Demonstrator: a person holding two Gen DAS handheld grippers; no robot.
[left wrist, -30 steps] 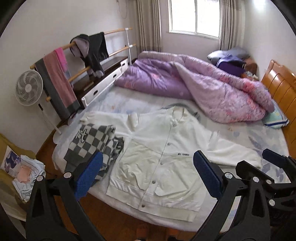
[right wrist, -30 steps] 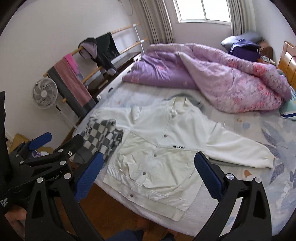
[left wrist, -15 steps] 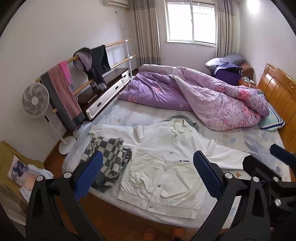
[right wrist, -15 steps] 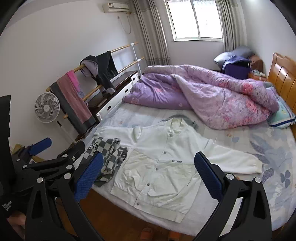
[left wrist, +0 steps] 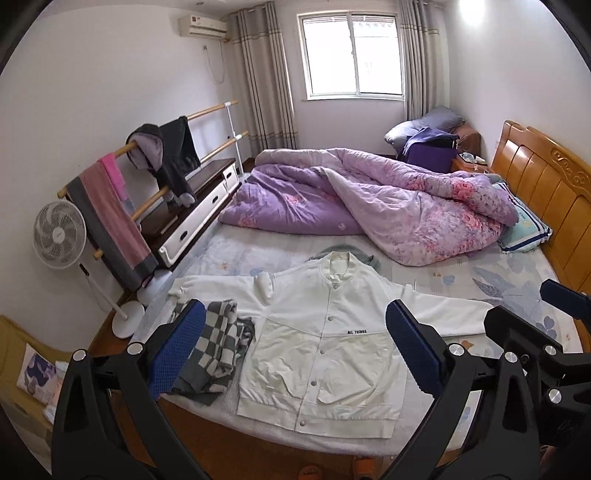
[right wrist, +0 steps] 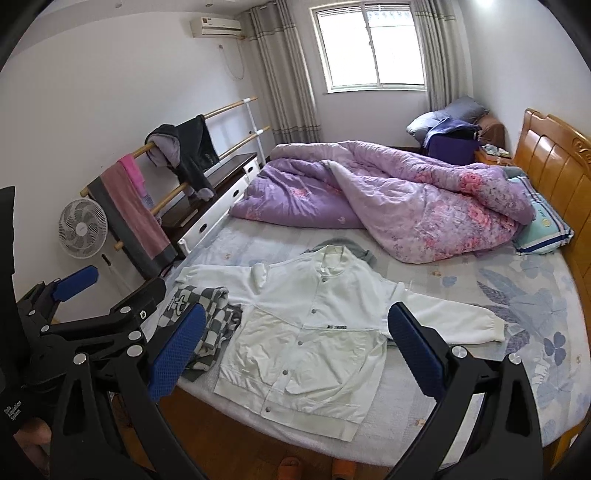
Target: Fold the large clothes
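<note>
Clearly "ALL THINGS" on white jacket (left wrist: 325, 343)

— What sort of place am I steering through here?

— A home bedroom, from what I see: a bed (left wrist: 517, 280) with a wooden headboard (left wrist: 546, 188), a rumpled purple quilt (left wrist: 369, 199), curtains (left wrist: 266, 74) by the window (left wrist: 351, 55), a wall air conditioner (left wrist: 202, 25), a standing fan (left wrist: 59, 234) and clothes over a rail (left wrist: 162, 155).

One jacket (left wrist: 325, 339), one checkered garment (left wrist: 218, 343)
</note>
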